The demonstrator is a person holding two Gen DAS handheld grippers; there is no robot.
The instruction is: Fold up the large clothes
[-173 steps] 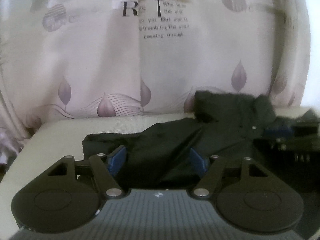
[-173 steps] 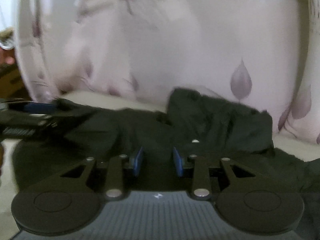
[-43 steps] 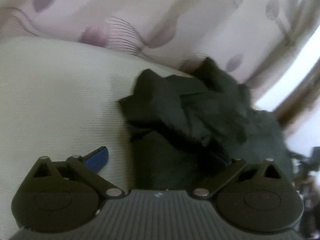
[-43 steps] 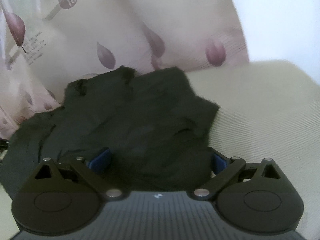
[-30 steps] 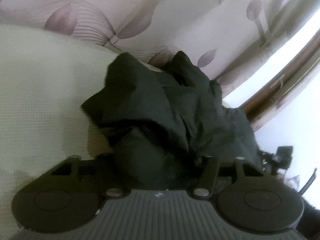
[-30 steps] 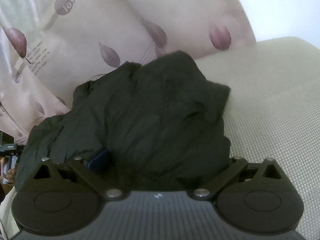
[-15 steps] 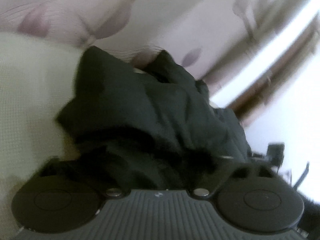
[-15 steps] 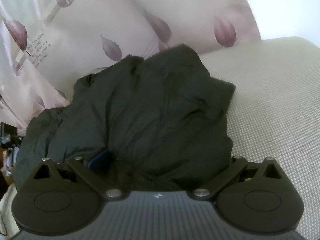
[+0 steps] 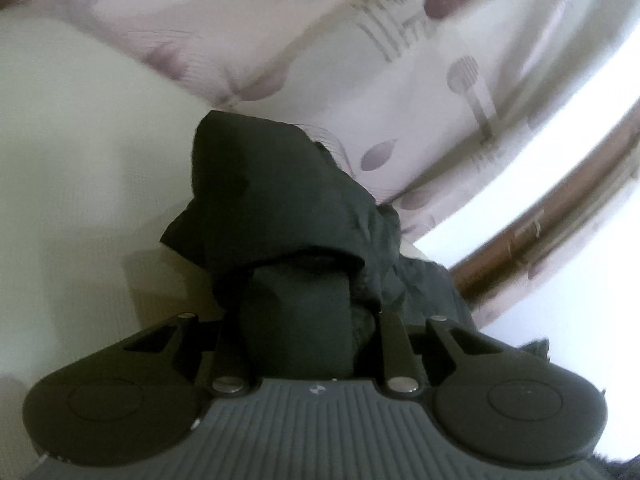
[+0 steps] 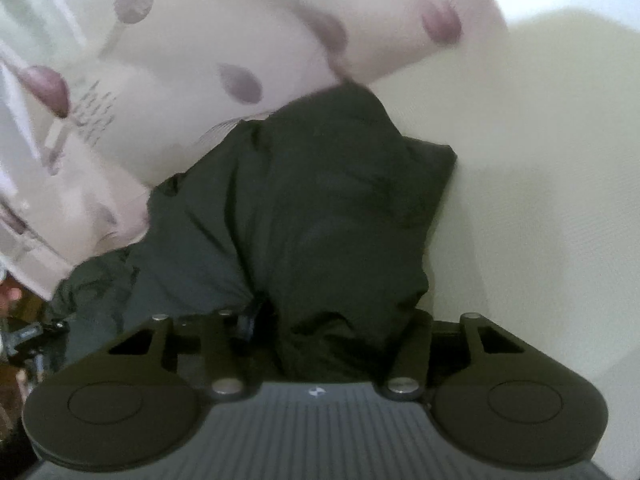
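Observation:
A large dark garment [image 9: 276,200] lies bunched on a pale cream surface [image 9: 72,168]. My left gripper [image 9: 298,312] is shut on a fold of the dark garment, which fills the gap between its jaws and drapes over them. In the right wrist view the same garment [image 10: 320,184] rises as a crumpled heap. My right gripper [image 10: 320,320] is shut on the garment's near edge. Cloth hides most of its fingers; only a bit of the blue left pad [image 10: 246,326] shows.
A pale curtain with purple leaf prints [image 9: 360,48] hangs right behind the surface and shows in the right wrist view [image 10: 180,60] too. A brown wooden rail [image 9: 540,224] runs at the right. Dark equipment [image 10: 24,336] sits at the far left.
Both grippers have closed on the garment since about a second ago and lifted it. The cloth is now bunched higher in front of each camera. Both views are tilted and blurred by motion.

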